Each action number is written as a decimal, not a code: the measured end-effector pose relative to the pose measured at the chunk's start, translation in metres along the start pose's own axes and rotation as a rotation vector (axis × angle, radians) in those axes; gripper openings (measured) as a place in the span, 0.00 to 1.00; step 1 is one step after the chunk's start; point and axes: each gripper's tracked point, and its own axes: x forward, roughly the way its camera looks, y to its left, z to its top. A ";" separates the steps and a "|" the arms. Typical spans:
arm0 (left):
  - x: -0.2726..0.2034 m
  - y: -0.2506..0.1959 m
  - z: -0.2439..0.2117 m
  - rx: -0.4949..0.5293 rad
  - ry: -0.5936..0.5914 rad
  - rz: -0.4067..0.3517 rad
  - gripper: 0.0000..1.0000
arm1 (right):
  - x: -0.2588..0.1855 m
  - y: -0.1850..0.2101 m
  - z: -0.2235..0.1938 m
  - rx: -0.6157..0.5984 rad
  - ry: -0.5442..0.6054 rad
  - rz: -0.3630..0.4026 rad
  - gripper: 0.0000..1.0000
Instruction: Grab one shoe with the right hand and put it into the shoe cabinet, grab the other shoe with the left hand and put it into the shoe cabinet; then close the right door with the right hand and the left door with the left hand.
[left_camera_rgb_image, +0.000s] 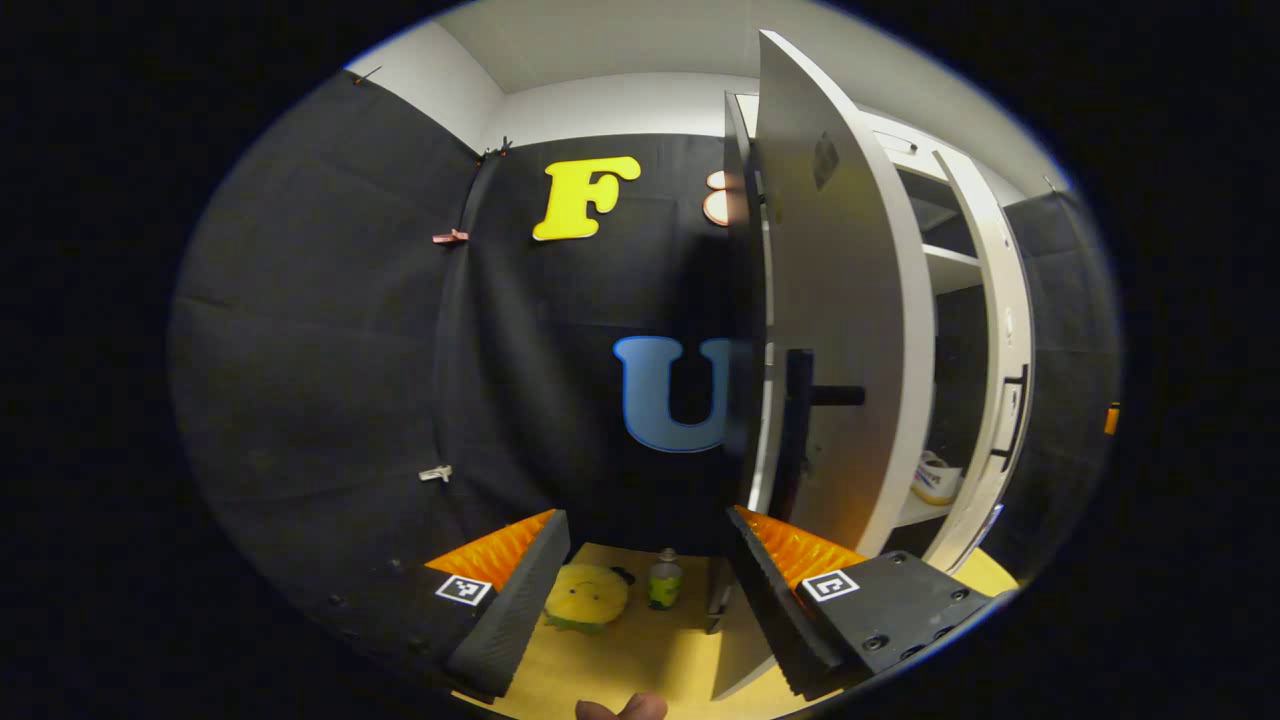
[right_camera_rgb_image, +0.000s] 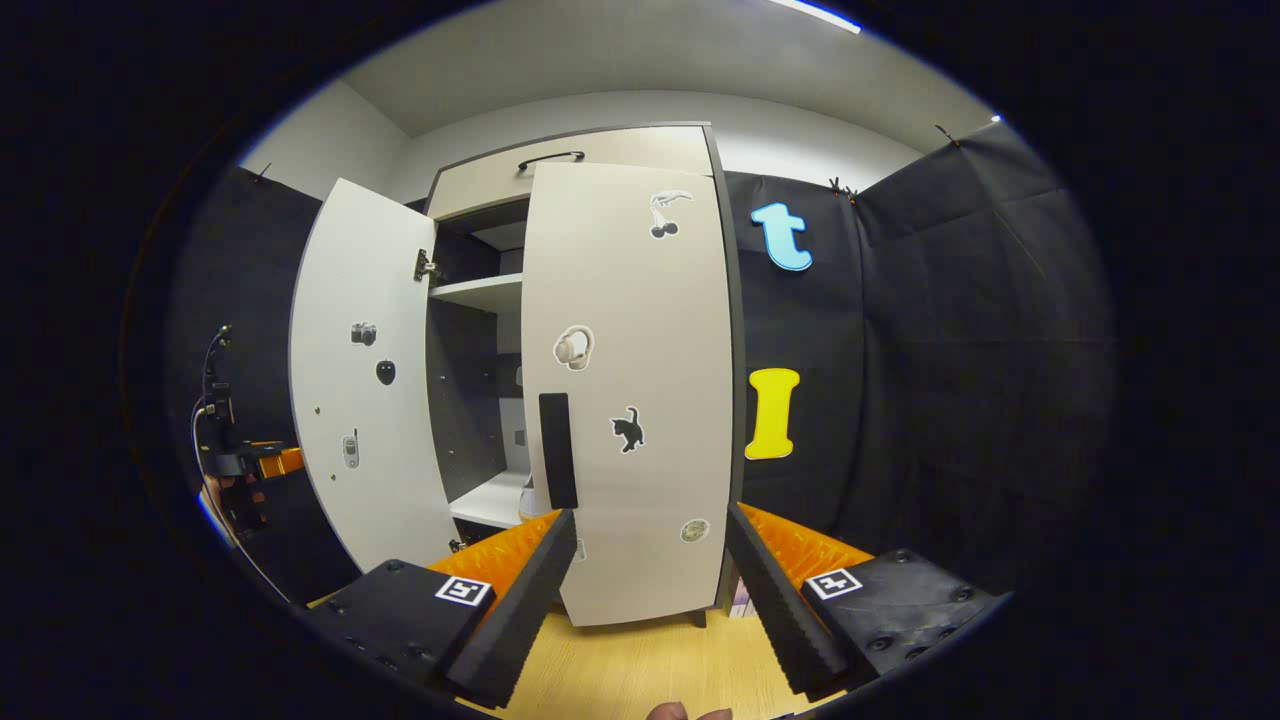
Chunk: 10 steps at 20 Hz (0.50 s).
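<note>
The white shoe cabinet (right_camera_rgb_image: 480, 290) stands ahead in the right gripper view. Its right door (right_camera_rgb_image: 640, 330), with a black handle (right_camera_rgb_image: 557, 450), is swung almost closed. The left door (right_camera_rgb_image: 350, 380) stands wide open. My right gripper (right_camera_rgb_image: 650, 590) is open in front of the right door, holding nothing. In the left gripper view the left door (left_camera_rgb_image: 840, 300) is edge-on, its black handle (left_camera_rgb_image: 802, 400) just above my right finger. My left gripper (left_camera_rgb_image: 645, 605) is open and empty beside that door. A white shoe (left_camera_rgb_image: 937, 478) rests on the lower shelf inside. The left gripper (right_camera_rgb_image: 240, 460) and its hand appear at the far left.
A yellow plush toy (left_camera_rgb_image: 585, 597) and a small green bottle (left_camera_rgb_image: 665, 580) lie on the wooden floor (left_camera_rgb_image: 650, 660) by the black cloth wall, left of the cabinet. Upper shelves (left_camera_rgb_image: 950, 255) run inside the cabinet. Black cloth walls close in on both sides.
</note>
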 end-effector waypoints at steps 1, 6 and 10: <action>0.004 -0.002 0.000 0.010 0.000 0.005 0.93 | 0.000 -0.002 0.000 0.002 0.000 -0.002 0.98; -0.003 -0.023 0.000 0.023 0.004 -0.018 0.94 | -0.003 -0.006 -0.002 0.010 0.002 0.003 0.98; -0.007 -0.046 -0.001 0.033 0.006 -0.023 0.94 | -0.005 -0.007 -0.002 0.031 0.006 0.017 0.98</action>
